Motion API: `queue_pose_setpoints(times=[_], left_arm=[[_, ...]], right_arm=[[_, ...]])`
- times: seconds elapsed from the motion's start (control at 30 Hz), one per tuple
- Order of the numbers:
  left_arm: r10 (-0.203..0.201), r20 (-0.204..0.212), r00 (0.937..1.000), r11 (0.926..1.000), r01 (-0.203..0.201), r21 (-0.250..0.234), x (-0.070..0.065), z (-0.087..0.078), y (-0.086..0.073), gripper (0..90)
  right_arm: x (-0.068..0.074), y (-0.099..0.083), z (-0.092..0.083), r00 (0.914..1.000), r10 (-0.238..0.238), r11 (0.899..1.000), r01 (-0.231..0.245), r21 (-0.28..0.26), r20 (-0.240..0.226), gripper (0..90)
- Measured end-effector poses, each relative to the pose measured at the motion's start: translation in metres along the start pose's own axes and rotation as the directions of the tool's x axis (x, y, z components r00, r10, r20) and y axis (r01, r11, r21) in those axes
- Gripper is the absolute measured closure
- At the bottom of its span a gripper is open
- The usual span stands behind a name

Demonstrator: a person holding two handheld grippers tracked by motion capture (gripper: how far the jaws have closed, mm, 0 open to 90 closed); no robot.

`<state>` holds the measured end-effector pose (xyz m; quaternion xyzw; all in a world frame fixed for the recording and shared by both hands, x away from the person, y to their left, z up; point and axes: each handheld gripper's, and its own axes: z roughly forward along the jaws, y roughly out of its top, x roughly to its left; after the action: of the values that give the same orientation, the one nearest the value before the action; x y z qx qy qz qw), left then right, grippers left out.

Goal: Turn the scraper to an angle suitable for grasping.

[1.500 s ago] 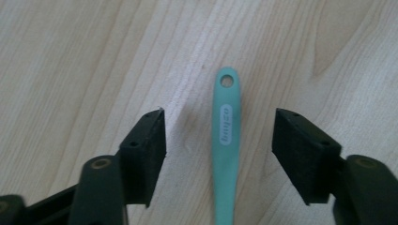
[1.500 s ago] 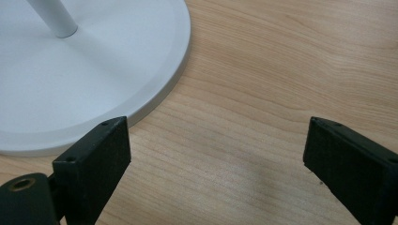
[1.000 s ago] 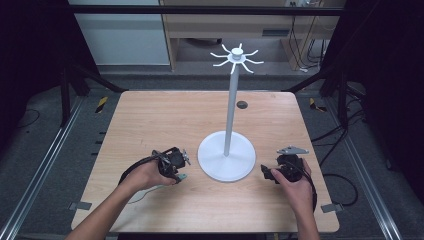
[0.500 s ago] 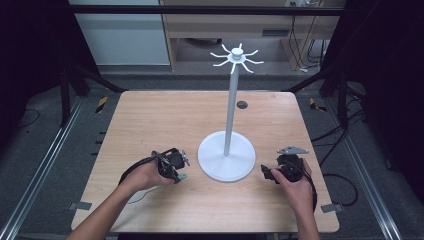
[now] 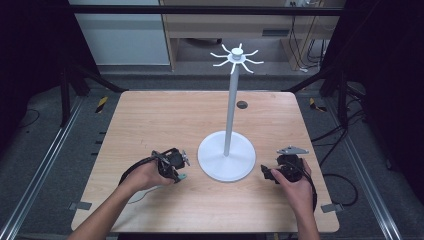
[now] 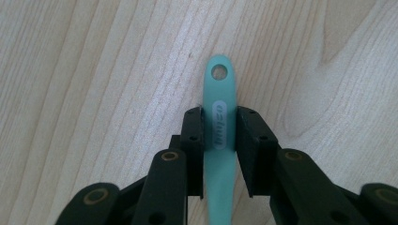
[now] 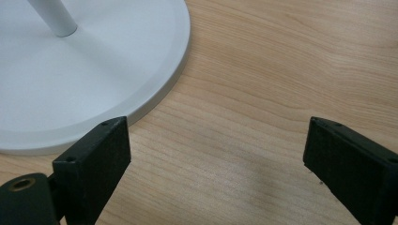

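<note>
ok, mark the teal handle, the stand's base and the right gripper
teal handle (image 6: pixel 219 110), left gripper view, labelled part between the jaws
stand base (image 5: pixel 226 165), high view, flat white disc
right gripper (image 5: pixel 264 173), high view, between its fingertips

A white stand (image 5: pixel 226 159) with a round base, a tall pole and a ring of hooks at its top stands on the wooden table (image 5: pixel 150 120), toward the near edge. The left gripper (image 5: pixel 176 169) rests left of the base, a teal tip showing at its jaws. The right gripper (image 5: pixel 266 173) rests right of the base, near it.
</note>
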<state>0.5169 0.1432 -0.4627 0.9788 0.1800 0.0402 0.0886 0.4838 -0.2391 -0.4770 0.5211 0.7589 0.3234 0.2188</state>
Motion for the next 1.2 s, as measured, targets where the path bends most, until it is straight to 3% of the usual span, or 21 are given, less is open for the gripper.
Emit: queue_pose_setpoints(times=[0.43, 0.67, 1.2], left_arm=[[0.012, -0.026, 0.9996, 0.9999, -0.012, -0.012, -0.003, -0.001, -0.001, 73.8], [-0.009, -0.053, 0.9986, 0.9968, 0.005, -0.080, -0.003, -0.011, -0.004, 73.9], [-0.041, -0.082, 0.9957, 0.9868, 0.028, -0.160, -0.002, -0.031, -0.015, 74.0]], right_arm=[[0.001, 0.000, 0.001, 1.0000, 0.003, 1.000, -0.003, 0.007, -0.001, 8.2], [0.001, 0.000, 0.001, 1.0000, 0.003, 1.000, -0.003, 0.008, -0.002, 8.3], [0.002, 0.000, 0.001, 1.0000, -0.001, 1.000, 0.001, 0.009, 0.003, 8.3]])
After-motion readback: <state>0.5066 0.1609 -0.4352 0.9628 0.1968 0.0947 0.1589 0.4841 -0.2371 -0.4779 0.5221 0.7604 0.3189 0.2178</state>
